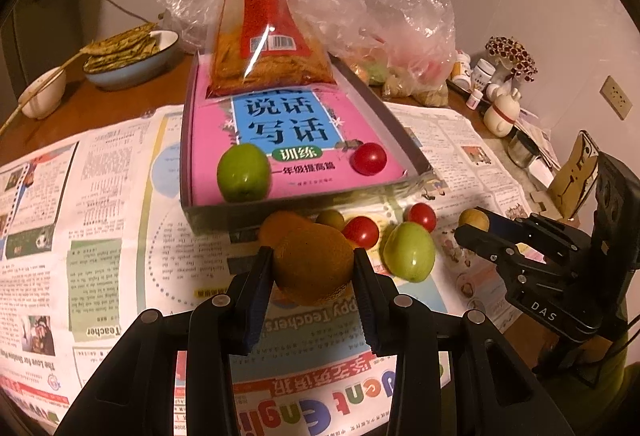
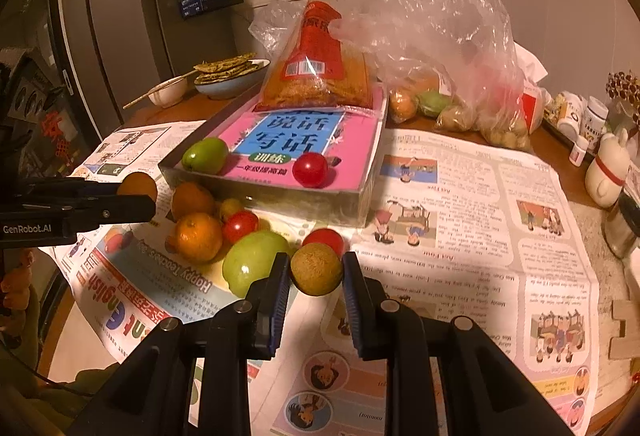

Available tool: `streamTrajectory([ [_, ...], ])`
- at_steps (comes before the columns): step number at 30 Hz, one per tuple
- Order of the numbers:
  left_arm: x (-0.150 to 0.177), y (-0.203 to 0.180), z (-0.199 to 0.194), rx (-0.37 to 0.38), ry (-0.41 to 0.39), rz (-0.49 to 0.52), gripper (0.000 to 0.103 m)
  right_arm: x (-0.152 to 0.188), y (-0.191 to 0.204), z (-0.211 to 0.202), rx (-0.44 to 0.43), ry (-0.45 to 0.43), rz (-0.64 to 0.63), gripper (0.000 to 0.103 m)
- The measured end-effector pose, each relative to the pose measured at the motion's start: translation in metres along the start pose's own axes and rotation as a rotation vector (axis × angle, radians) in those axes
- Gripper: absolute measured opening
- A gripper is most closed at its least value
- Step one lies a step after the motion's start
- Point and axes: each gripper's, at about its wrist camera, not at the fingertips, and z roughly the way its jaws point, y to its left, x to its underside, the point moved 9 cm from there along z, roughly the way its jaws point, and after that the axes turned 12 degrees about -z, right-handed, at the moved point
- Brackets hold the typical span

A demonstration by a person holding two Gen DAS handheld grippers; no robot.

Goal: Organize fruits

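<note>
Between my left tool's (image 1: 314, 268) pads, a pinched orange (image 1: 314, 264); right tool (image 2: 316, 270) pinches a longan (image 2: 316, 268). Either round fruit might slip, scattering tomatoes (image 1: 360, 232) just beyond.

A newspaper (image 2: 440, 196) covers the bench (image 2: 560, 172). On it sits a tray (image 2: 280, 196) holding a book (image 2: 304, 140), with a snack bag (image 2: 320, 76) on the book's far end and a jujube (image 2: 205, 155) and a tomato (image 2: 310, 169) at its near end. Before the tray lies a cluster of fruit (image 2: 224, 232). Behind the tray, a bowl (image 2: 228, 82) stands left and a plastic bag (image 2: 452, 48) right.
</note>
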Motion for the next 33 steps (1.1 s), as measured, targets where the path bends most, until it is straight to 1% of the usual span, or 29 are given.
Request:
streamTrajectory([
  [14, -0.025, -0.016, -0.003, 0.018, -0.035, 0.017, 0.04, -0.027, -0.005, -0.005, 0.016, -0.044, -0.022, 0.027],
  [23, -0.036, -0.025, 0.004, 0.02, -0.037, 0.023, 0.04, -0.046, -0.008, -0.005, 0.019, -0.073, -0.043, 0.027],
  [33, -0.059, -0.033, 0.014, 0.012, -0.057, 0.009, 0.04, -0.063, -0.013, 0.01, -0.002, -0.082, -0.052, 0.027],
])
